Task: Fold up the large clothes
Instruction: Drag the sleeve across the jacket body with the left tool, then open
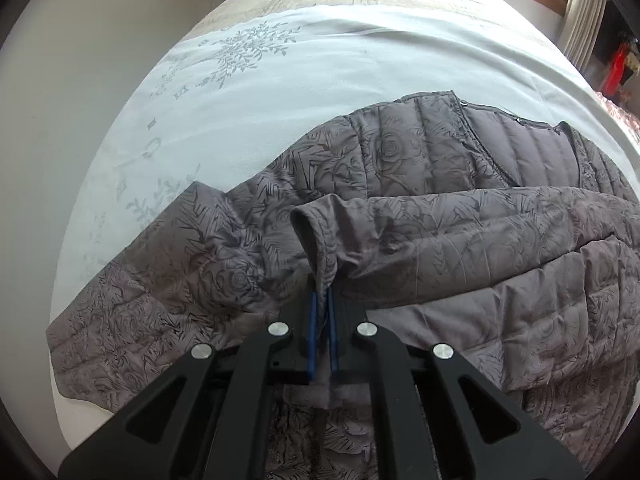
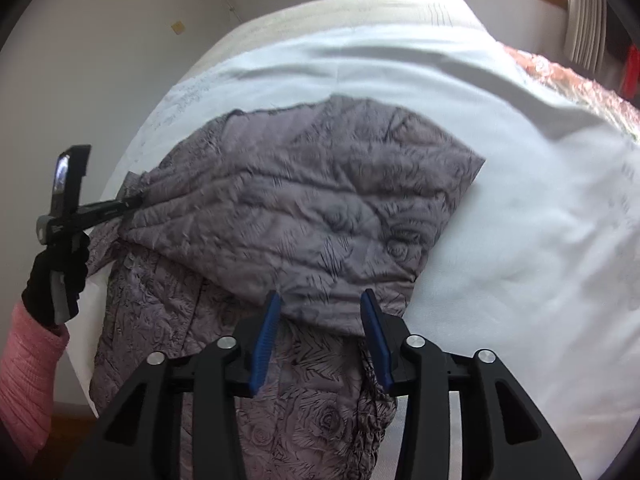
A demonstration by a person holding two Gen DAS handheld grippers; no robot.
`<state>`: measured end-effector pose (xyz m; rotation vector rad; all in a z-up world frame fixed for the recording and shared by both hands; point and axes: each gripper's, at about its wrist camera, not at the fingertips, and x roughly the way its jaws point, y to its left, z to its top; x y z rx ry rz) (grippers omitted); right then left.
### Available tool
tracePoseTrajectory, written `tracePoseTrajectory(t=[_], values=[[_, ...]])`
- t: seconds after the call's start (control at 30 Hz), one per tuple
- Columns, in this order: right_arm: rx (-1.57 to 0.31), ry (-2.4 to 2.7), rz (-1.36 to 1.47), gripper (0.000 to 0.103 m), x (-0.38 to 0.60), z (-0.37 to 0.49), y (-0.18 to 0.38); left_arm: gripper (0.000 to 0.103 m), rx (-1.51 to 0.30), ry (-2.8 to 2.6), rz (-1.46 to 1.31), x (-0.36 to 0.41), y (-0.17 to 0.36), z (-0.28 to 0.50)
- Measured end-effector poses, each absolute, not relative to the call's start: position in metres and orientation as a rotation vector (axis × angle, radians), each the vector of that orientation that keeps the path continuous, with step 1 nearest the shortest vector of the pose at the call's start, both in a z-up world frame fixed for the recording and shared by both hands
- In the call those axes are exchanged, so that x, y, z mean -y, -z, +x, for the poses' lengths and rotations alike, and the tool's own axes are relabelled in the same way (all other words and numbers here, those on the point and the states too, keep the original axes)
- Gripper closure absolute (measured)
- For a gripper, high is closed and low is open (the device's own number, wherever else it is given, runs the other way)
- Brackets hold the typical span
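A grey quilted jacket [image 1: 400, 152] with a rose pattern lies spread on the white bed sheet [image 1: 320, 60]. In the left wrist view one sleeve is folded across the body, and its cuff [image 1: 316, 236] stands up from my left gripper [image 1: 322, 300], whose blue pads are shut on the cuff's edge. In the right wrist view the jacket [image 2: 304, 200] is a folded mound. My right gripper [image 2: 322, 306] hangs over its near edge, open, with fabric below the gap and its pads apart from it. The left gripper [image 2: 134, 201] shows there at the jacket's left edge.
The bed fills both views, with bare sheet [image 2: 520, 220] to the right of the jacket and beyond it. A white wall [image 1: 80, 80] runs along the left side. A window and curtain [image 1: 584, 12] stand at the far right. A gloved hand with a pink sleeve [image 2: 28, 368] holds the left gripper.
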<state>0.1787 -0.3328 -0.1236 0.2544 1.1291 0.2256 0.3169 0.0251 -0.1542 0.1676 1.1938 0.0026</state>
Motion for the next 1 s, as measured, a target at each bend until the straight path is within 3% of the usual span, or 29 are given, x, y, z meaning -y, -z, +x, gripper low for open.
tracePoseTrajectory(t=[0.2, 0.3, 0.5, 0.73, 1.0], values=[[-1.126, -0.152, 0.225, 0.061, 0.331, 0.187, 0.122, 0.095, -1.195, -0.001, 0.147, -0.031, 0.144, 0.316], [-1.127, -0.137, 0.214, 0.061, 0.329, 0.188, 0.124, 0.085, -1.18, -0.013, 0.082, -0.046, 0.127, 0.311], [-1.109, -0.1, 0.179, 0.061, 0.324, 0.194, 0.125, 0.086, -1.12, 0.035, 0.044, -0.044, 0.1, 0.293], [-1.12, -0.1, 0.146, 0.061, 0.311, 0.202, 0.135, 0.085, -1.179, 0.135, 0.064, 0.0, 0.137, 0.287], [-1.197, -0.064, 0.144, 0.061, 0.311, 0.208, 0.171, 0.083, -1.213, 0.119, 0.125, -0.002, 0.171, 0.294]])
